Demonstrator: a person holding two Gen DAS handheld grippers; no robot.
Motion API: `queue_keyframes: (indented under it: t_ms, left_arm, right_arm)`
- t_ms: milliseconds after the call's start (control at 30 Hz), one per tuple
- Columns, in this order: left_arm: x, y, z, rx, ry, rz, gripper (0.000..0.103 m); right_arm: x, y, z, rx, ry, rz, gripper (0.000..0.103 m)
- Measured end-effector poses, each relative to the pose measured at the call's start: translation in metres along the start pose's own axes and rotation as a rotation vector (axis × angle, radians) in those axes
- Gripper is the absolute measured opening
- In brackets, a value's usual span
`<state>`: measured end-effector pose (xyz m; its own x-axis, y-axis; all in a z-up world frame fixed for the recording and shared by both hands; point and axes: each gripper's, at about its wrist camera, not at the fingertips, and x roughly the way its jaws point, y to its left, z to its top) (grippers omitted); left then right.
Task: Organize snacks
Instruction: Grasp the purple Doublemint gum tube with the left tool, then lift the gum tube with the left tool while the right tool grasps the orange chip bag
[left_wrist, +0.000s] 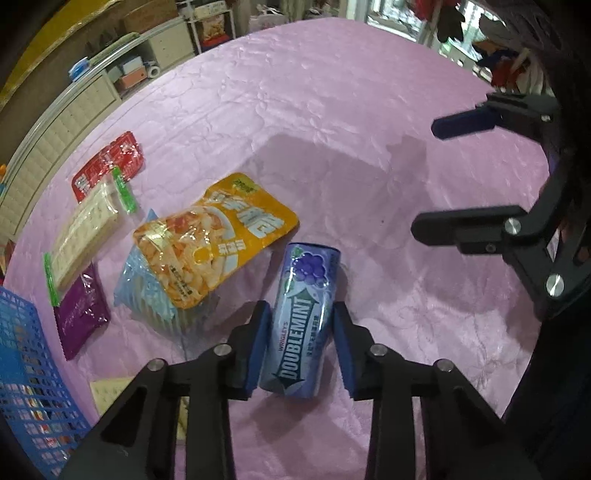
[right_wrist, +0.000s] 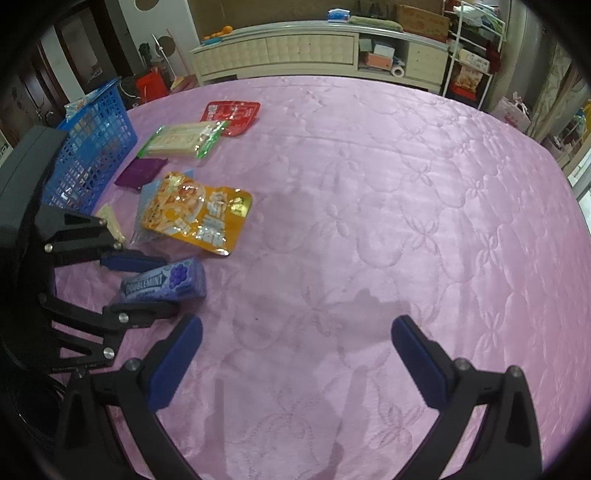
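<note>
One Doublemint gum box (left_wrist: 301, 321), purple-blue with grapes printed on it, lies flat on the pink quilted cloth (left_wrist: 332, 110) at the lower middle of the left wrist view. The left gripper (left_wrist: 301, 350) straddles its near half, jaws narrowed to about the box's width. The left pad looks to be against the box's side, while a thin gap seems to remain at the right pad, so I cannot tell whether the grip is firm yet.

Lifted now, the smooth box could slip or swing, since the pads sit near one end, not the middle. Just to the upper left, the orange snack pouch (left_wrist: 218, 236) rests on a clear blue-edged packet (left_wrist: 147, 291), close enough that a sideways drag could nudge them. Further left lie a wafer pack (left_wrist: 86, 229), a red pouch (left_wrist: 107, 166) and a purple sachet (left_wrist: 81, 314). The blue basket (left_wrist: 26, 369) stands at the lower left edge.

The right gripper (right_wrist: 295, 365) hangs wide open and empty over bare cloth, beside the left one, where a swing towards the basket might clip it.
</note>
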<state>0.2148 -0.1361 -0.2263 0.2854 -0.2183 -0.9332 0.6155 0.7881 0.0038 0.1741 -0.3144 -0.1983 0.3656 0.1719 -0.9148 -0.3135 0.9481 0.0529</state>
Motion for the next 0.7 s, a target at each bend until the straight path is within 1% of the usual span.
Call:
queue_keyframes:
  t_ms: [67, 200, 300, 433, 500, 700]
  left_arm:
    - [-0.001, 0.000, -0.002, -0.025, -0.009, 0.002, 0.029]
    - [-0.008, 0.007, -0.008, -0.067, -0.027, 0.020, 0.029]
    - [-0.018, 0.010, -0.012, -0.093, -0.059, 0.024, 0.029]
    - [-0.037, 0.017, -0.017, -0.140, -0.112, 0.033, 0.029]
    - [-0.041, 0.029, -0.017, -0.156, -0.125, 0.047, 0.029]
    - [-0.056, 0.051, -0.030, -0.251, -0.156, 0.083, 0.029]
  right_arm:
    - [0.000, 0.001, 0.000, -0.008, 0.006, 0.009, 0.103]
    - [-0.003, 0.006, 0.003, -0.040, -0.001, 0.014, 0.103]
    - [-0.005, 0.012, 0.009, -0.086, -0.018, -0.002, 0.103]
    - [-0.004, 0.021, 0.018, -0.145, -0.026, 0.014, 0.103]
    - [-0.001, 0.024, 0.024, -0.164, -0.032, 0.018, 0.103]
    - [0.008, 0.039, 0.040, -0.242, -0.025, 0.046, 0.103]
